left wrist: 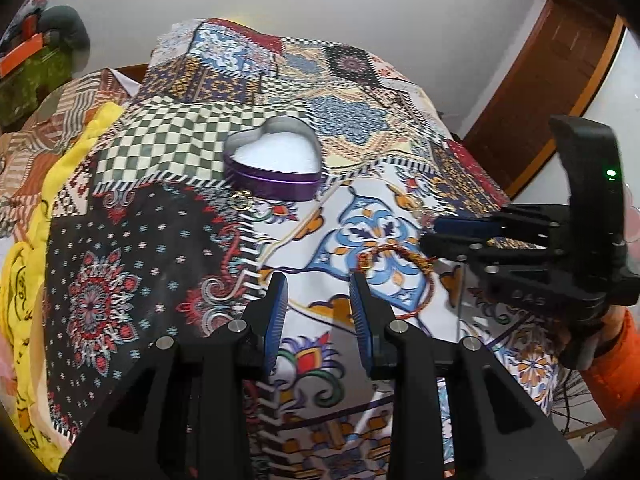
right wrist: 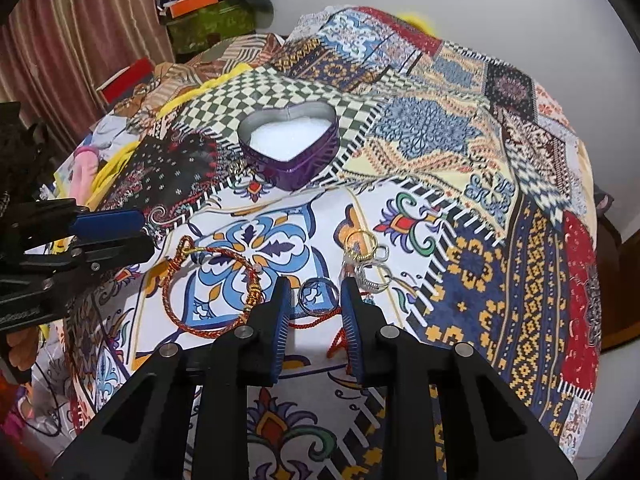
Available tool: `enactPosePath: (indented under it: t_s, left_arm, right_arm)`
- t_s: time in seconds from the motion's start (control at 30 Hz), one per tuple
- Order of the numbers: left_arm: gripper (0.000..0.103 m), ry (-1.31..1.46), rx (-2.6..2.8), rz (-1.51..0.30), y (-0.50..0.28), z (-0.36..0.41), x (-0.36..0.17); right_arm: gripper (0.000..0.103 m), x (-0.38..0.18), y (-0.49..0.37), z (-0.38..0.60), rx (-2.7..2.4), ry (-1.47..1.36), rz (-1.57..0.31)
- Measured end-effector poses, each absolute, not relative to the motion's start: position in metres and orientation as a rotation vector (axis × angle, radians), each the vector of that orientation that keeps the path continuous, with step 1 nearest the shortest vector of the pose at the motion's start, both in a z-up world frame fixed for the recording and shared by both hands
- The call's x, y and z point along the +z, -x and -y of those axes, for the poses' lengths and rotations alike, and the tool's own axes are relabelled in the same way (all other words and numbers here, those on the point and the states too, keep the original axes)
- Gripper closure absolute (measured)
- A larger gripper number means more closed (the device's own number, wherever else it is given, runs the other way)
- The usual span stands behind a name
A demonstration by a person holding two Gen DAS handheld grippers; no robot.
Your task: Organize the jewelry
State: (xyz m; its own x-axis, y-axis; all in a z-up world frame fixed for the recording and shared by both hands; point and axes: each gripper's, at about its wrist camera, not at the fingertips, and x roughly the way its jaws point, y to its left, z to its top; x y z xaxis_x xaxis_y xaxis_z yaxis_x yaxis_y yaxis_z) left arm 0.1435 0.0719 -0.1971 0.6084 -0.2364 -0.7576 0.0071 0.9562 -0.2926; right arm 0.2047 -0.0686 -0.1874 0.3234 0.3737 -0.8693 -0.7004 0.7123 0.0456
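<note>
A purple heart-shaped tin [left wrist: 276,164] [right wrist: 290,148] with a white lining stands open on the patchwork cloth. Beside its left wall lies a small gold piece [left wrist: 241,200] [right wrist: 236,168]. My right gripper [right wrist: 316,286] points down at a silver ring [right wrist: 316,297] that lies between its fingers, with a thin gap on each side. A red cord [right wrist: 316,322] runs under them. To the right sit a gold ring [right wrist: 360,240] and several silver rings [right wrist: 376,274]. A red-gold bracelet [right wrist: 208,292] [left wrist: 396,258] lies to the left. My left gripper [left wrist: 319,284] [right wrist: 146,232] is open and holds nothing.
The patchwork cloth [left wrist: 168,216] covers a raised surface that falls away at the sides. A yellow blanket [left wrist: 24,264] is bunched at the left edge. A green box [right wrist: 208,24] and a curtain [right wrist: 80,32] stand behind. A person's orange sleeve [left wrist: 616,360] shows behind the right gripper [left wrist: 430,234].
</note>
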Motion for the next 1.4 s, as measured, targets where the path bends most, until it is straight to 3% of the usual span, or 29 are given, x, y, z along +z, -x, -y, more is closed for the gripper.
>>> enactPosePath:
  t_s: [0.37,0.53,1.4]
  left_arm:
    - [0.074,0.241,-0.177,-0.932,-0.152,-0.050,-0.209]
    - [0.096,0.216,-0.146,-0.926,-0.157,-0.049,-0.212]
    - [0.097,0.179,-0.048,-0.689,-0.187,-0.089,-0.131]
  right_arm:
    - [0.083,-0.186,-0.204,0.071,0.726,0.365,-1.000]
    - [0.083,-0.175,-0.204,0.079,0.716,0.329,-0.966]
    - [0.083,-0.120,-0.236,0.063,0.721,0.239,-0.801]
